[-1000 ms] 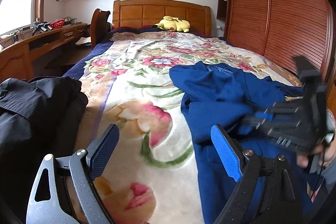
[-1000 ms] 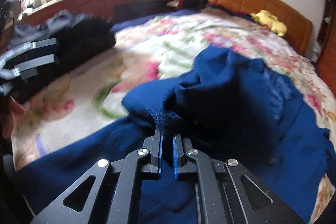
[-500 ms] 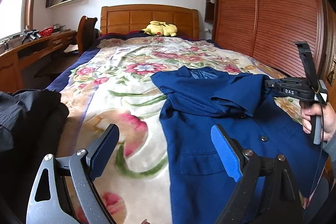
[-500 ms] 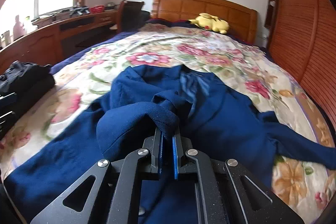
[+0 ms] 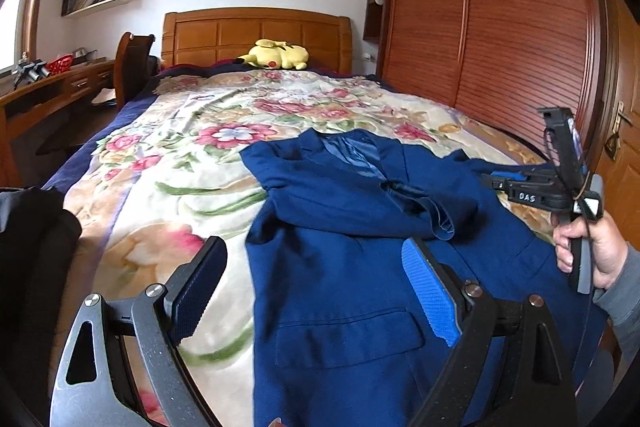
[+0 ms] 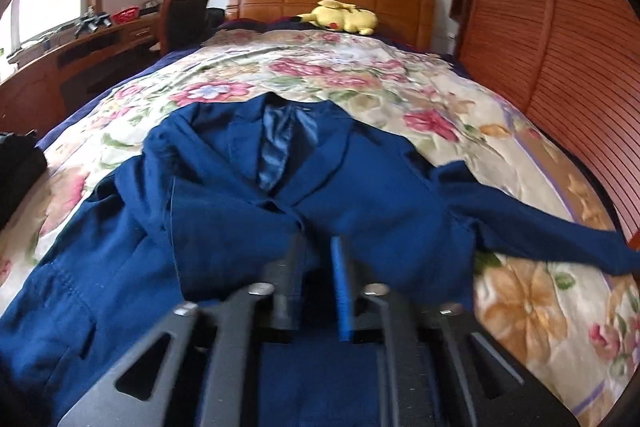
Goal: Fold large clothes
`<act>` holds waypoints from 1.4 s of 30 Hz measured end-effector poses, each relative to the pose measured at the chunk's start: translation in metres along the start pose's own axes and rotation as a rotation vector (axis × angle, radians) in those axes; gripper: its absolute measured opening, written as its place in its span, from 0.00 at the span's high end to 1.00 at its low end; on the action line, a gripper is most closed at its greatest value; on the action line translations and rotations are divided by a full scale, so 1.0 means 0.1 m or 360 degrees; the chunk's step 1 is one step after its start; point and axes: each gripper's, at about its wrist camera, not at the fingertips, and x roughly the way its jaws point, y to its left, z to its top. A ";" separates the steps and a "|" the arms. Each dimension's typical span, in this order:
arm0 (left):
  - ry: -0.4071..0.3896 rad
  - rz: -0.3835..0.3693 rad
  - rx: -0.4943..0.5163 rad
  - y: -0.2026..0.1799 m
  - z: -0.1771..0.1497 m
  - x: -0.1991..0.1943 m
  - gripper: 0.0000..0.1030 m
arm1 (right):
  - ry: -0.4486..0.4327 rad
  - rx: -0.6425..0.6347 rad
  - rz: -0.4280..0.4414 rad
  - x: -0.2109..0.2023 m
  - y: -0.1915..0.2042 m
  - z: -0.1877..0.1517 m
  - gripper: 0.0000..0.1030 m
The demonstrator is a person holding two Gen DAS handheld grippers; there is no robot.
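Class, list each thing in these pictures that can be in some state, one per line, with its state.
Blue jacket: spread face up on the bed, one sleeve folded across its front.
Left gripper: wide open, holding nothing.
Right gripper: jaws opening, nothing gripped.
Wardrobe doors: closed.
Yellow plush toy: lying by the headboard.

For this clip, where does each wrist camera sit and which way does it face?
Left wrist: sits behind the wide-open left gripper, near the bed's foot, facing the wooden headboard; shows its own fingers, plus the person's right hand with the right gripper.
Right wrist: sits behind the right gripper, whose jaws are opening with nothing clamped, looking along the blue jacket; only its own fingers show.
Shared: the blue jacket on the floral blanket, the yellow plush toy, the headboard, the slatted wardrobe.
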 end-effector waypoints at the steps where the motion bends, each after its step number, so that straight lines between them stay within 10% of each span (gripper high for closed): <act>1: 0.0004 -0.0003 0.0006 -0.02 0.00 0.02 0.13 | -0.0012 0.0001 0.0007 -0.03 0.00 0.00 0.67; 9: 0.0028 -0.0006 0.0009 -0.09 0.01 0.14 0.13 | 0.0009 -0.0109 0.0245 0.12 0.16 0.05 0.41; 21: 0.0057 0.0067 0.0025 -0.10 -0.01 0.24 0.13 | 0.0170 -0.0372 0.0446 0.64 0.53 0.17 0.41; 31: 0.0068 0.0111 0.0010 -0.07 0.01 0.33 0.13 | 0.0225 -0.0459 0.0349 0.90 0.51 0.22 0.41; 36: 0.0080 0.0108 0.0021 -0.09 0.00 0.37 0.13 | 0.0146 -0.0391 0.0413 0.78 0.38 0.26 0.85; 42: 0.0069 0.0131 0.0056 -0.13 -0.01 0.33 0.13 | -0.0010 -0.0232 0.0315 0.44 0.04 0.27 0.92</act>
